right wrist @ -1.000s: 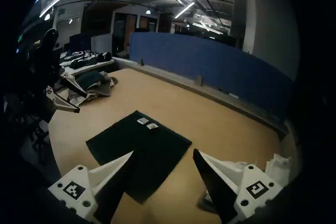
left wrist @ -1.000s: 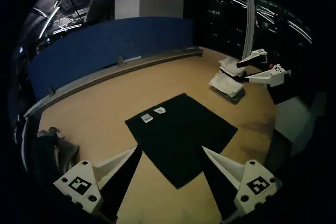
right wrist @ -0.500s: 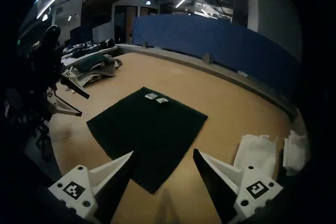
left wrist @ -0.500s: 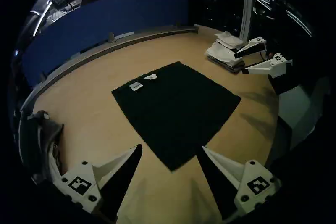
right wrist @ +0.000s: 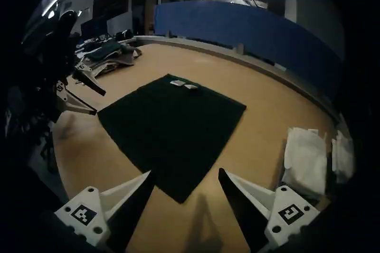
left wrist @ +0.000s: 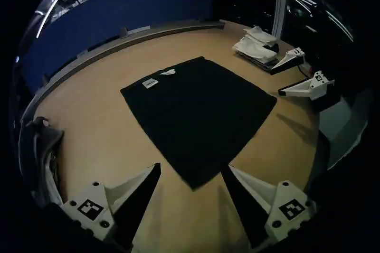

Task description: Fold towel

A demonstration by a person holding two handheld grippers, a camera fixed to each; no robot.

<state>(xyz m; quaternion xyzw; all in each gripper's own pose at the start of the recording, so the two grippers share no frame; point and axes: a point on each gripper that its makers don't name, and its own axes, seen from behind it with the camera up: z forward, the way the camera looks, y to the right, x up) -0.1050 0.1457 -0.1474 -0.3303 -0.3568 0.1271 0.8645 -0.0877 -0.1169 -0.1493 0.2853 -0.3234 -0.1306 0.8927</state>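
The towel, a dark cloth, lies spread flat and unfolded in the middle of the wooden tabletop. Two small white tags sit side by side at its far edge. Its near corner points toward the cameras.

In the left gripper view, the left tool has its two white fingers spread wide and pinches nothing. The towel's near corner shows between them. In the right gripper view, the right tool is likewise spread and empty, with another corner of the towel between its fingers. Whether either tool touches the cloth cannot be told. Each tool also shows farther off in the other's view, beside the towel's edge, with its fingers apart.

A stack of folded white cloths lies on the tabletop, apart from the towel on the right tool's side. A heap of grey clothing lies near the far left edge. A blue partition runs along the back of the tabletop.
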